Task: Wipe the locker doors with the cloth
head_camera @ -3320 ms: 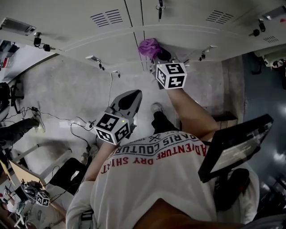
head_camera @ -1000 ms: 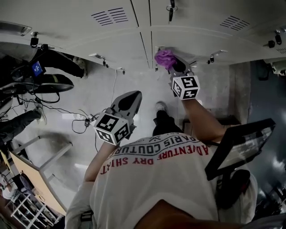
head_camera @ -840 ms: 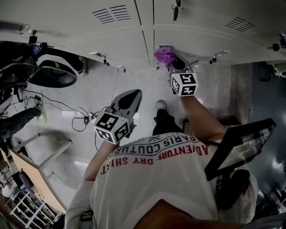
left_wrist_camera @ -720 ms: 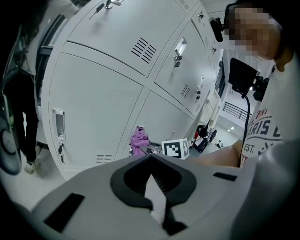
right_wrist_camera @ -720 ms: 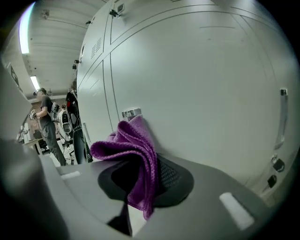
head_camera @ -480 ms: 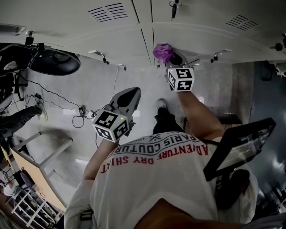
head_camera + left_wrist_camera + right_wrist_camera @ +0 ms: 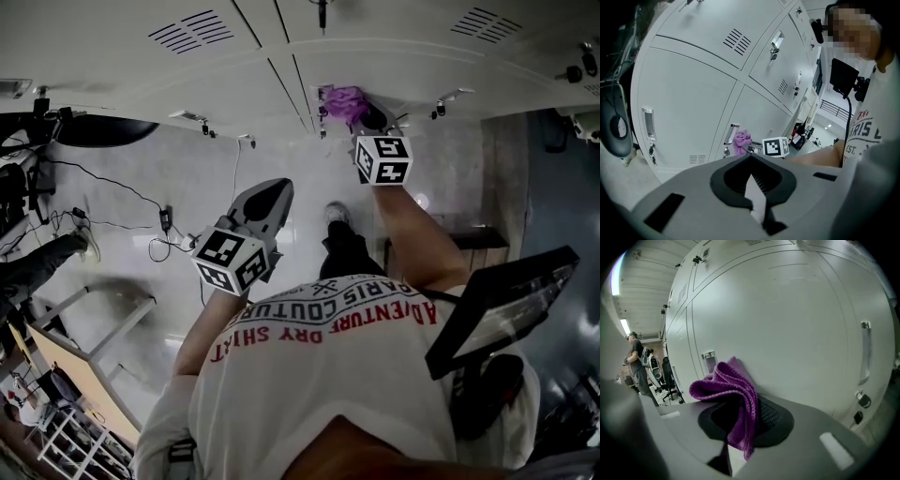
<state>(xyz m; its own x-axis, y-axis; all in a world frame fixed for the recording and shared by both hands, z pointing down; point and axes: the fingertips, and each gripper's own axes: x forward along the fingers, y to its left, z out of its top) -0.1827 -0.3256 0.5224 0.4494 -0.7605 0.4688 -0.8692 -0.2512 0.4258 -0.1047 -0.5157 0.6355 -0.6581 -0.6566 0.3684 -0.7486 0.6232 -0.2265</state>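
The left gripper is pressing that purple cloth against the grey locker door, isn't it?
Wrong side: it is the right gripper that holds the purple knitted cloth against the pale grey metal locker door, as the right gripper view shows.

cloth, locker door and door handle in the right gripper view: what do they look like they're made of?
cloth: purple textile, likely microfibre; a fine knit-like texture shows and it folds softly.
locker door: probably painted sheet metal; pale grey, smooth, semi-matte, with crisp panel seams.
handle: looks like polished or chromed metal, going by its bright highlights.
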